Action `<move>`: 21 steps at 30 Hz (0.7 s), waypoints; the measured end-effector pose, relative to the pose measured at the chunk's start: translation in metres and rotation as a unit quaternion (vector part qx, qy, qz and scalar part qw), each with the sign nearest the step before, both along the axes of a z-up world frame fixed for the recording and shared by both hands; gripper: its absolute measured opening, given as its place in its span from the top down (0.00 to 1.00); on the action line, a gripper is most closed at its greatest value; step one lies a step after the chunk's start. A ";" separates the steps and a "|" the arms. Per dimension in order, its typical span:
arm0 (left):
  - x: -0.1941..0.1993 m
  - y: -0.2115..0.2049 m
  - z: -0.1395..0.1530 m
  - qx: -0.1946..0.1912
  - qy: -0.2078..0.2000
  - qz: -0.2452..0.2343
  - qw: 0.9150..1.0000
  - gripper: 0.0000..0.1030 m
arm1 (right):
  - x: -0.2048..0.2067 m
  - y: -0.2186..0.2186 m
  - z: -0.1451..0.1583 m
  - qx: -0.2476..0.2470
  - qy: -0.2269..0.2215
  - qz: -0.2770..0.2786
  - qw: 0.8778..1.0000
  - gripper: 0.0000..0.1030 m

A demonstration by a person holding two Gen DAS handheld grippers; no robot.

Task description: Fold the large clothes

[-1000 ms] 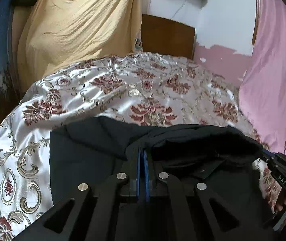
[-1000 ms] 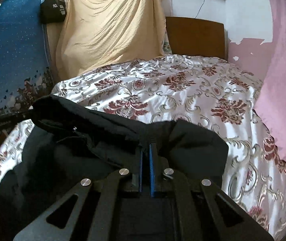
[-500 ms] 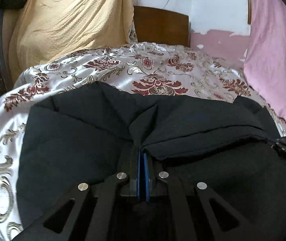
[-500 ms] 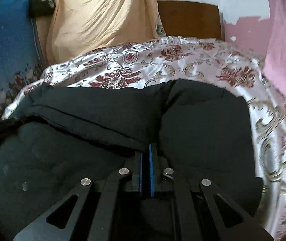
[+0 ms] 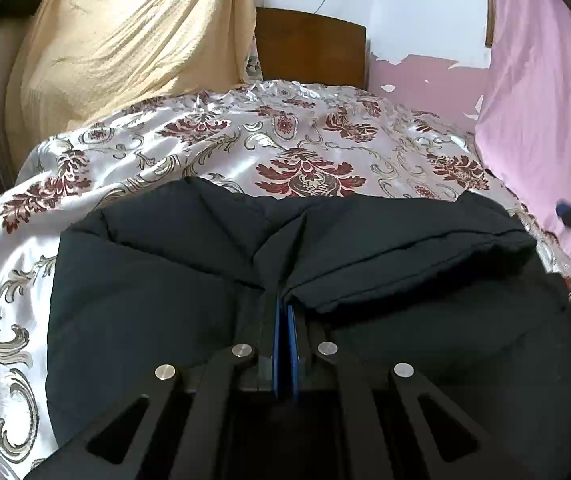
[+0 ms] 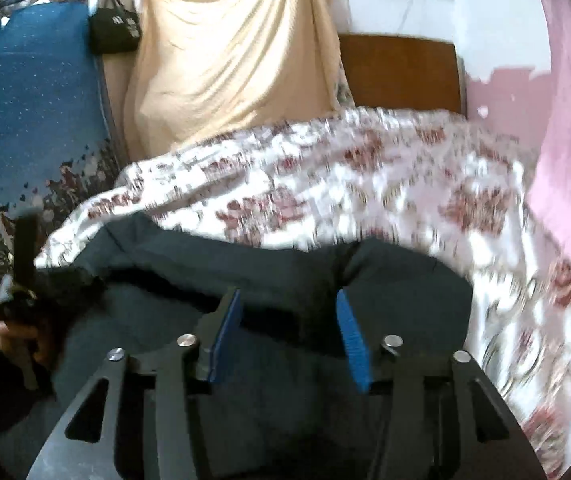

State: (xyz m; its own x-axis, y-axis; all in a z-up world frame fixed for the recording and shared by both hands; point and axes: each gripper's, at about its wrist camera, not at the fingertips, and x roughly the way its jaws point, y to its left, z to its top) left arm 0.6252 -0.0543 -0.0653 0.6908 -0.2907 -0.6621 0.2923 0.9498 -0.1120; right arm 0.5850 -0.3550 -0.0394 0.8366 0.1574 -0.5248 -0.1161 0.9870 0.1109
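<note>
Dark garment (image 5: 165,300) lies on the near part of the bed, its far portion doubled back toward the cameras as a thick flap whose free edge runs across the middle. Left side: left gripper (image 5: 284,308), jaws pressed together, pinching that folded edge where creases fan out from the blue pads. Risk here, as a judgement: with one side let go, any pull from this hand would drag the flap askew and skew the fold line; a late release could lift the layer back up. Cloth reads matte, heavy, slightly padded, with soft rounded ridges rather than sharp creases; likely to spring open a little if not pressed flat. Bedspread (image 5: 213,152) beneath is shiny satin with maroon and gold scrollwork, slippery-looking, so the garment may slide on it. Right side: right gripper (image 6: 289,320), jaws spreading, pads clear of the cloth, garment just beyond and under them; view is motion-blurred. A pad could snag the edge on the way out. Behind: draped yellow cloth (image 6: 237,64), wooden headboard (image 6: 397,72), pink sheet (image 6: 565,128) at far right.
</note>
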 end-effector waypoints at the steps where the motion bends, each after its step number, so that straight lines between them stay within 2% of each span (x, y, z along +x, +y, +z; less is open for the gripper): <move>1: 0.000 0.002 0.003 -0.007 0.006 0.001 1.000 0.95 | 0.006 0.003 0.011 -0.003 -0.002 0.000 1.000 0.56; 5: 0.002 0.003 0.016 -0.010 0.032 -0.002 0.999 0.94 | 0.046 0.019 0.026 0.021 0.025 0.012 0.999 0.56; 8: 0.000 0.002 0.032 0.006 0.051 -0.008 0.999 0.94 | 0.085 0.037 0.012 0.041 0.076 0.022 0.996 0.56; 9: -0.002 0.006 0.041 0.000 0.053 -0.005 0.999 0.94 | 0.098 0.045 0.000 0.037 0.106 0.021 0.993 0.56; 11: -0.009 0.014 0.059 -0.037 0.035 -0.014 0.999 0.90 | 0.104 0.057 -0.016 0.012 0.130 0.024 0.991 0.56; 12: -0.011 0.017 0.070 -0.062 0.020 -0.023 0.998 0.86 | 0.101 0.063 -0.024 -0.007 0.129 0.026 0.991 0.56; 13: -0.009 0.018 0.078 -0.080 0.010 -0.025 0.996 0.71 | 0.095 0.065 -0.029 -0.013 0.123 0.028 0.992 0.56; 14: -0.006 0.017 0.082 -0.092 0.003 -0.022 0.995 0.50 | 0.091 0.066 -0.030 -0.015 0.119 0.029 0.992 0.56; 15: -0.001 0.014 0.085 -0.101 -0.004 -0.016 0.995 0.45 | 0.083 0.065 -0.034 -0.015 0.109 0.030 0.993 0.56; 18: 0.019 -0.005 0.072 -0.095 0.016 -0.028 0.995 0.45 | 0.073 0.055 -0.036 -0.013 0.099 0.032 0.995 0.56; 20: 0.033 -0.024 0.050 -0.058 0.055 -0.040 0.996 0.47 | 0.071 0.047 -0.034 -0.022 0.095 0.030 0.995 0.56; 21: 0.036 -0.031 0.040 -0.043 0.067 -0.046 0.996 0.52 | 0.069 0.043 -0.034 -0.028 0.094 0.030 0.995 0.56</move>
